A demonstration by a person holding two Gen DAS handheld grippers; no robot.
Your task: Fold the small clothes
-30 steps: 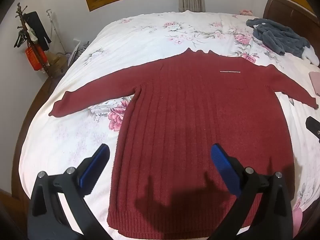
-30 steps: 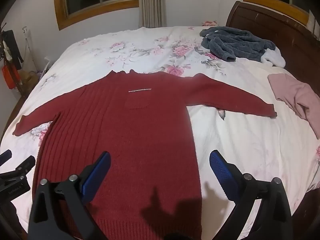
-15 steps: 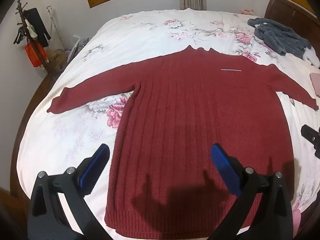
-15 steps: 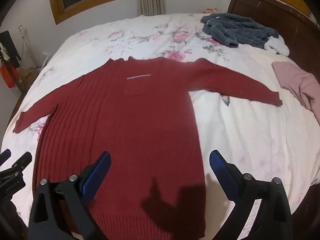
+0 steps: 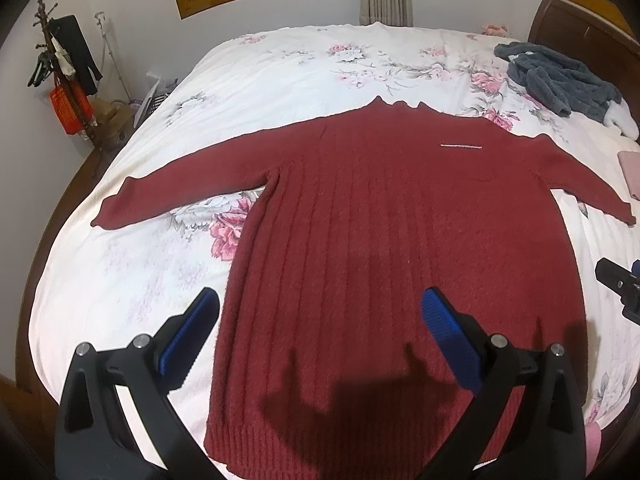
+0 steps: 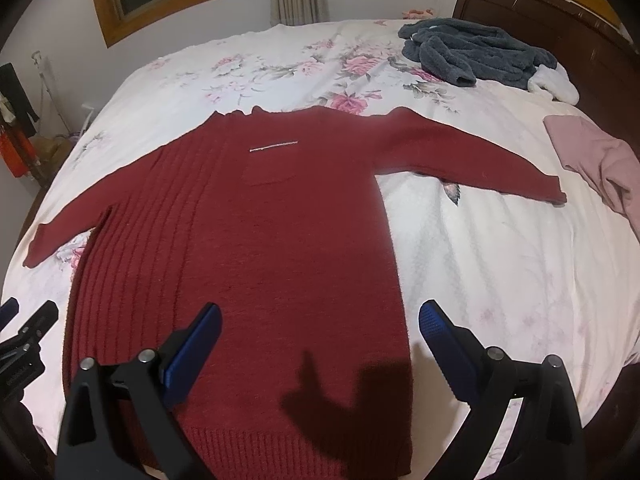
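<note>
**Red sweater laid flat, both claws poised above its hem**

The red sweater (image 5: 400, 240) lies face up on the bed (image 5: 280, 64), body smoothed and both sleeves stretched straight out from the shoulders, a layout that suits a sleeves-first fold. No fold shows yet, so the task appears to be at its start.

The left claw (image 5: 320, 320) hovers over the sweater's lower left side, its blue fingers spread wide and pinching nothing; one finger (image 5: 188, 332) sits above bare sheet just outside the sweater's side edge, the other above the knit. The right claw (image 6: 320, 328) mirrors it over the sweater's lower right side, likewise spread and empty, straddling the right side seam. Placed this way, each claw probably lines up to take a hem corner or side edge.

Beyond the sweater's right sleeve lie a grey fleece garment (image 6: 472, 52) and a pink garment (image 6: 596, 160), well apart from the sweater, likely waiting their turn.
</note>
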